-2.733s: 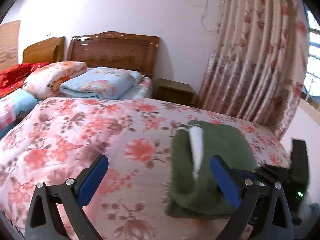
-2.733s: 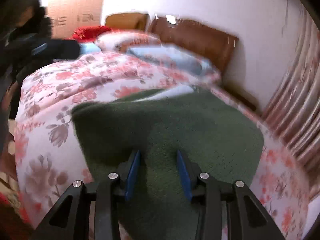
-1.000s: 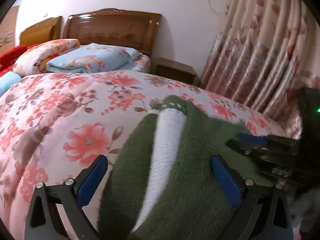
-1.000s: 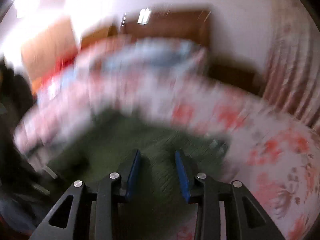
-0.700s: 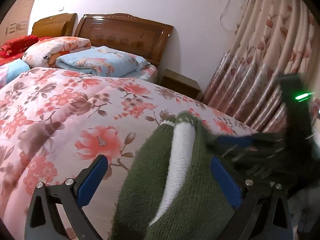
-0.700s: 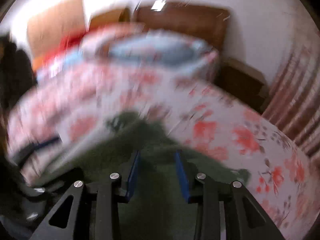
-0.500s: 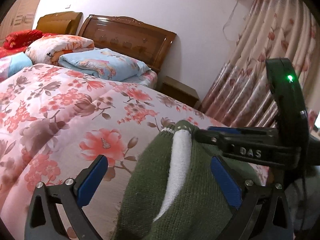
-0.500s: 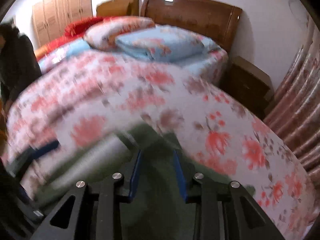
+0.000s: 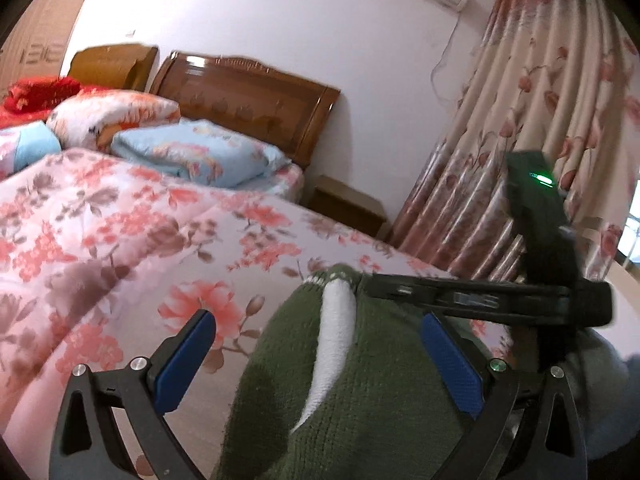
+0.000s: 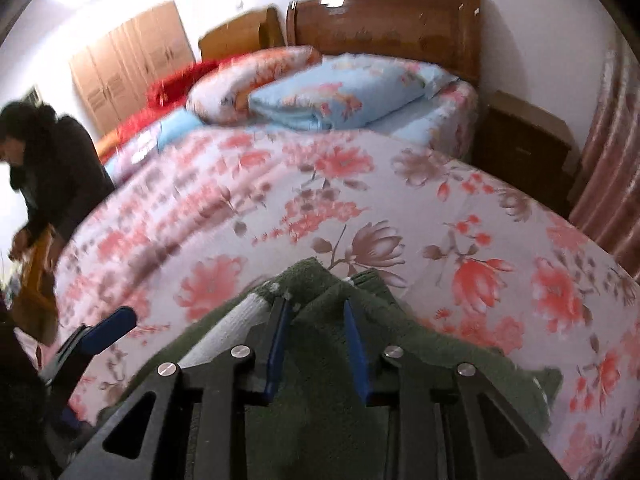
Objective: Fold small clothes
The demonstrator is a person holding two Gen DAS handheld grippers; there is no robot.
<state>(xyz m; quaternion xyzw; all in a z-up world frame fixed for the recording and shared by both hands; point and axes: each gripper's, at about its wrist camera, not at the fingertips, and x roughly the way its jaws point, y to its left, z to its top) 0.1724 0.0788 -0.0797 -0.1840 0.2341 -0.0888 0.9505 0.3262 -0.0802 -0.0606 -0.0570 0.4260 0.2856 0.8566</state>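
A dark green knit garment (image 9: 360,400) with a white stripe (image 9: 336,344) lies humped on the floral quilt (image 9: 120,240). My left gripper (image 9: 316,322) is open wide and low over the garment's near part, its blue pads clear of the cloth. My right gripper (image 9: 364,280) reaches in from the right to the garment's far top edge. In the right wrist view its jaws (image 10: 316,304) are closing, with a raised fold of the green garment (image 10: 400,360) bunched between the pads. One blue finger of the left gripper (image 10: 112,328) shows at lower left there.
Folded pillows and blankets (image 9: 192,156) are stacked by the wooden headboard (image 9: 248,100). A nightstand (image 9: 348,208) and a floral curtain (image 9: 540,120) stand on the right. A person in dark clothes (image 10: 48,168) bends beside the bed's left edge.
The right gripper swung in across the garment to its far top edge and its jaws narrowed around a fold. The garment's top rose into a hump. The left gripper tipped upward, still open.
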